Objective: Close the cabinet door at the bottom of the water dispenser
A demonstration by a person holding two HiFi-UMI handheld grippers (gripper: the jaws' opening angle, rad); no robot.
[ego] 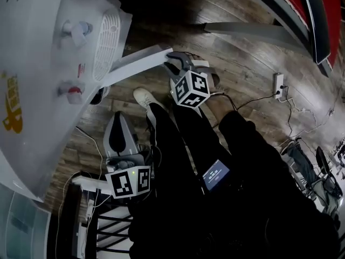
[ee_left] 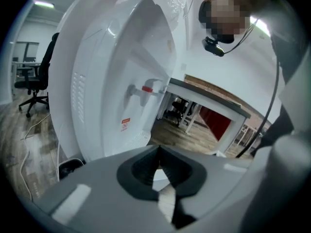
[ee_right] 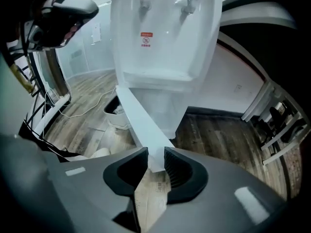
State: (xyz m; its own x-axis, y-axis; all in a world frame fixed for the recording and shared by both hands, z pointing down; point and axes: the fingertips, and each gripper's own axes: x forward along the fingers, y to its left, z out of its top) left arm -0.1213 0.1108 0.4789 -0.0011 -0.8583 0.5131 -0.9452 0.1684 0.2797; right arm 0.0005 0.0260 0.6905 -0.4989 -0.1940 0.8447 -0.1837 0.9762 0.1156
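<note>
The white water dispenser [ego: 48,63] fills the left of the head view, its two taps facing me. Its bottom cabinet door [ego: 137,63] stands swung out to the right. My right gripper [ego: 173,61] is at the door's free edge. In the right gripper view the door's white edge [ee_right: 138,115] runs down between the jaws of the right gripper [ee_right: 156,165] and both pads press on it. My left gripper [ego: 119,131] hangs lower left, apart from the dispenser [ee_left: 116,81]. The left gripper [ee_left: 159,152] is shut with nothing between its tips.
The person's dark-clad legs and a white shoe [ego: 144,97] stand just in front of the open door. A wall socket [ego: 278,85] with cables lies to the right. A grey table [ee_left: 209,98] and an office chair [ee_left: 36,76] stand farther off.
</note>
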